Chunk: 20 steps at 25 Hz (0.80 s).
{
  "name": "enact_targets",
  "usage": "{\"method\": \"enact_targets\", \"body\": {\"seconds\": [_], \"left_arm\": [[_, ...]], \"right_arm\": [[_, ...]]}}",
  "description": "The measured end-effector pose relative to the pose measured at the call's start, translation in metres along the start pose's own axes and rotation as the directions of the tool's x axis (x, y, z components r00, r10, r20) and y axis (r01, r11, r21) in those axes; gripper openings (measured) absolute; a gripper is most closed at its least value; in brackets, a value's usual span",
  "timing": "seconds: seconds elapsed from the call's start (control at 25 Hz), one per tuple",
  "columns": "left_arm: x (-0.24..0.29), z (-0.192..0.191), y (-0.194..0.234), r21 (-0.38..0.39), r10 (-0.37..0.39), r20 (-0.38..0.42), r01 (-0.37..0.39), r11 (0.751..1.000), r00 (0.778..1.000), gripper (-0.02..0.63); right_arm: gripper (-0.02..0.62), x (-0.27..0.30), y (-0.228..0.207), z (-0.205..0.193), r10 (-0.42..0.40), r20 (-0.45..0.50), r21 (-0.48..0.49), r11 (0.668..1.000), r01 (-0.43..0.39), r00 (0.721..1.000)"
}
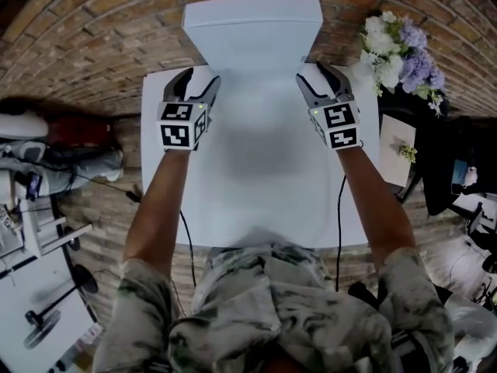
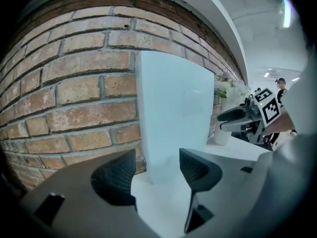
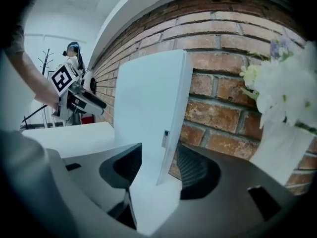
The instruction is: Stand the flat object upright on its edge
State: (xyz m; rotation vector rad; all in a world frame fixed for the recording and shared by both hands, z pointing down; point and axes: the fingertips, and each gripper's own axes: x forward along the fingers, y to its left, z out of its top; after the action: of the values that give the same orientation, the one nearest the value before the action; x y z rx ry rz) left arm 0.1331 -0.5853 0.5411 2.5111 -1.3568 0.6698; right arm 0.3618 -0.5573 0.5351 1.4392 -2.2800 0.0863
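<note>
1. The flat white panel (image 1: 252,33) stands on its lower edge at the table's (image 1: 256,177) far edge, tall side up and broad face toward the person. The brick wall (image 1: 93,45) is just behind that far edge. I can't tell whether the panel leans on it.
2. The left gripper (image 1: 199,82) is over the table's far-left part, jaws apart and gripping nothing. In the left gripper view the panel's left edge shows in the gap just beyond the pads (image 2: 116,175), and neither pad touches it.
3. The right gripper (image 1: 312,74) is over the table's far-right part, jaws wide and also holding nothing. The right gripper view shows the panel's right edge in the gap, clear of both pads (image 3: 195,172).
4. Key relation: the panel lies ahead of both grippers, toward the table's far edge, with one side edge lined up in each jaw gap. The two hands are about equally near; the right looks slightly further in.
5. Judgement: the panel looks to be standing on its own, so what remains is pulling both grippers straight back toward the table's near edge without clipping a side edge.
6. Room: the middle and near part of the tabletop are bare, so the way back is open. The flowers (image 1: 400,53) sit just off the table's far-right corner, so the right hand has little room to swing outward.
7. Risk: a sideways nudge could topple the panel.
</note>
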Motion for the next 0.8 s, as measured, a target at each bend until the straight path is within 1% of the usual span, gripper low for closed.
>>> {"method": "enact_targets", "body": {"seconds": [0.16,0.28,0.4,0.52,0.64,0.8], "left_arm": [[-0.026,-0.005,-0.011,-0.027,-0.005,0.019,0.005,1.000,1.000,0.276],[-0.048,-0.006,-0.025,-0.049,-0.024,0.045,0.026,0.998,0.999,0.273],[-0.073,-0.009,-0.042,-0.075,-0.048,0.071,0.054,0.996,0.996,0.223],[-0.104,-0.015,-0.064,-0.101,-0.101,0.102,0.111,0.989,0.990,0.173],[-0.138,-0.024,-0.087,-0.117,-0.158,0.132,0.174,0.978,0.979,0.136],[-0.188,-0.039,-0.108,-0.116,-0.217,0.152,0.235,0.965,0.964,0.098]], "right_arm": [[0.224,-0.023,0.015,-0.002,-0.005,0.000,0.017,1.000,0.005,1.000],[0.184,-0.043,0.033,0.001,-0.007,0.007,0.024,1.000,0.006,1.000],[0.110,-0.064,0.054,0.007,-0.015,0.024,0.024,1.000,0.015,1.000],[0.075,-0.087,0.083,0.013,-0.025,0.042,0.034,0.999,0.024,0.999],[0.064,-0.112,0.115,0.015,-0.032,0.048,0.048,0.998,0.030,0.998],[0.054,-0.146,0.158,0.017,-0.042,0.051,0.062,0.997,0.039,0.998]]}}
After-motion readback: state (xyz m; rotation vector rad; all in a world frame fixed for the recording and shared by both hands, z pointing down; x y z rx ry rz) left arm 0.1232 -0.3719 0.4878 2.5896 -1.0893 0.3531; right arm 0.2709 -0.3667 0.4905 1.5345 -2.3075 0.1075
